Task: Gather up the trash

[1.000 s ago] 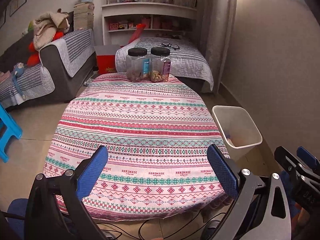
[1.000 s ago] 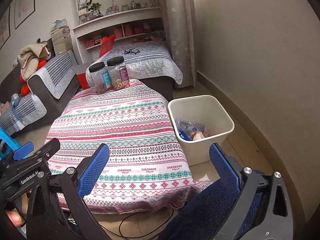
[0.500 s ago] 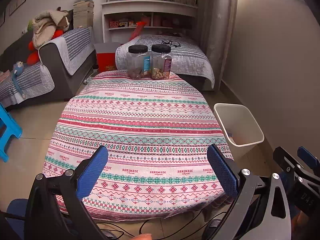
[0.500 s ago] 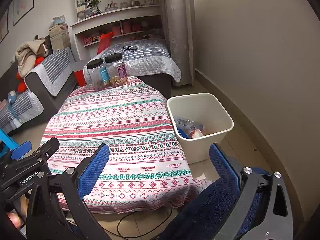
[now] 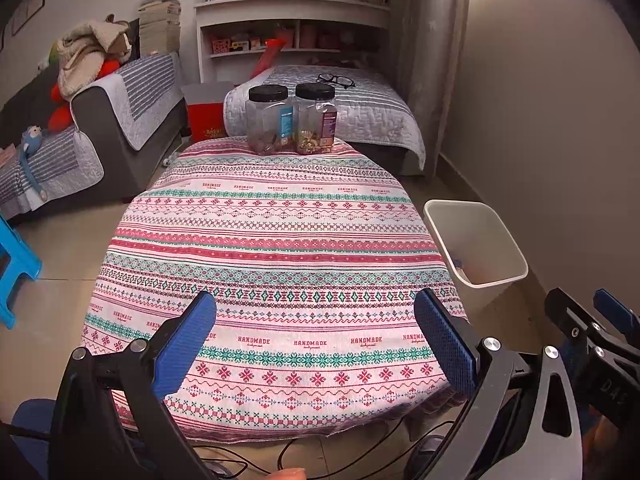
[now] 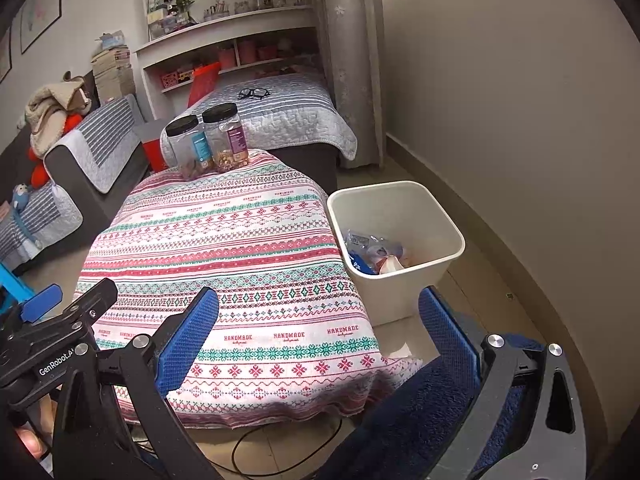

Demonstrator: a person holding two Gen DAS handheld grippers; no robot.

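- Two views logged, left wrist first.
- Left wrist view: left gripper (image 5: 316, 316) spread wide, nothing between blue pads (image 5: 184, 344), held above near edge of table (image 5: 272, 248) w/ patterned cloth.
- Cloth top shows no loose trash in this view; only items on it are two jars (image 5: 292, 120) at far edge, black lids on, upright, touching or nearly so. Left jar: brownish bits at bottom, mostly empty. Right jar: pale nut-like contents, low fill.
- Waste bin (image 5: 476, 240) on floor just beside table's right side, upright, open top. Interior mostly hidden from this angle; a small bit of blue shows at inner wall.
- Right gripper seen at frame's right edge, body only.
- Right wrist view: right gripper (image 6: 320, 316) also wide apart, empty, over table's near right corner, bin ahead-right.
- Bin (image 6: 436, 216) contents clearer here: trash (image 6: 372, 252) = clear crinkled wrapper, blue packet, white/red piece, piled at bottom; approx. lower third filled.
- Table top bare of litter here too; the jars (image 6: 212, 140) unchanged role, prob. not trash.
- Floor near bin: no sizeable litter visible.
- Judgement: collection looks done or nearly so; all visible trash sits inside bin. Left to do: none evident, unless items lie out of frame.
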